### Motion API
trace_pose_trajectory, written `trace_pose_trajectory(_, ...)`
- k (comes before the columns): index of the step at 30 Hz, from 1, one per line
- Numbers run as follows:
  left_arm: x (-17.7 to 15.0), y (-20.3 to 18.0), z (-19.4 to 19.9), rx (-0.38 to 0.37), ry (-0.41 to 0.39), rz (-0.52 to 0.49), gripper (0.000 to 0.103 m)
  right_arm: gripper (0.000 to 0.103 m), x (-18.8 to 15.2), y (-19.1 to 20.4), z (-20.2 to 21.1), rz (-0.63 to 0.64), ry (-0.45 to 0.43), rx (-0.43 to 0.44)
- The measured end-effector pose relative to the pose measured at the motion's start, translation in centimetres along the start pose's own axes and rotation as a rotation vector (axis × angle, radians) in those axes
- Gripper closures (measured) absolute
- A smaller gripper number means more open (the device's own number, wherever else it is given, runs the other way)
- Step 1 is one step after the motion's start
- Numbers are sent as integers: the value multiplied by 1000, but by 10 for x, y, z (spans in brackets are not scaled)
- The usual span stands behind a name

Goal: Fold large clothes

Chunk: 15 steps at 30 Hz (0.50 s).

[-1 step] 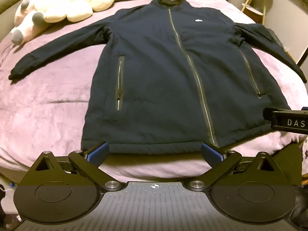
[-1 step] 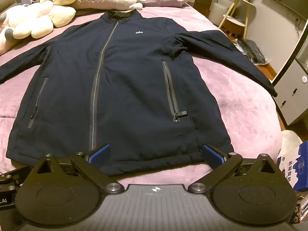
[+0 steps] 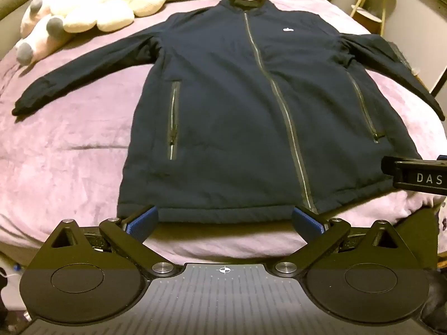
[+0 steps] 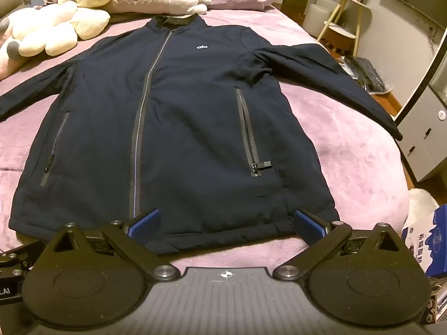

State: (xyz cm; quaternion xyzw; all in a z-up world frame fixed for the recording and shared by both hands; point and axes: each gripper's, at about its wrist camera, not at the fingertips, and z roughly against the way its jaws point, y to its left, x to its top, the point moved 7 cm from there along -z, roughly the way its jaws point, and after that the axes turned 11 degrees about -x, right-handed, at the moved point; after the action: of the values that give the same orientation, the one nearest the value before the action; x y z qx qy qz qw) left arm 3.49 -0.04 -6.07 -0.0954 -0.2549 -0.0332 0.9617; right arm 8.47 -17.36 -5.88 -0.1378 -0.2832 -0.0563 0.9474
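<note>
The jacket [image 3: 251, 117] lies flat and zipped on the bed [image 3: 69, 145], its long axis running straight away from both grippers, hem nearest, collar farthest. The left gripper [image 3: 225, 217] and right gripper [image 4: 226, 222] both hang wide open just short of the hem, holding nothing, about equally near.

Left gripper [image 3: 225, 220] and right gripper [image 4: 226, 222]: jaws wide apart, seemingly holding nothing.

Dim, warm indoor light in both views, colours muddy and grain heavy. Fisheye bends the bed [image 3: 69, 145] edges and corners. Dark jacket [image 3: 237, 128] loses detail; the upper left plush toys [image 4: 50, 33] look soft, slightly blurred.
</note>
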Motion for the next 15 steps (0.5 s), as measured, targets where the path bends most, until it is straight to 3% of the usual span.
trace_pose_trajectory(15,-2,-3,-2,-16,3,8,0,2,-2,0,0,3,2,-1)
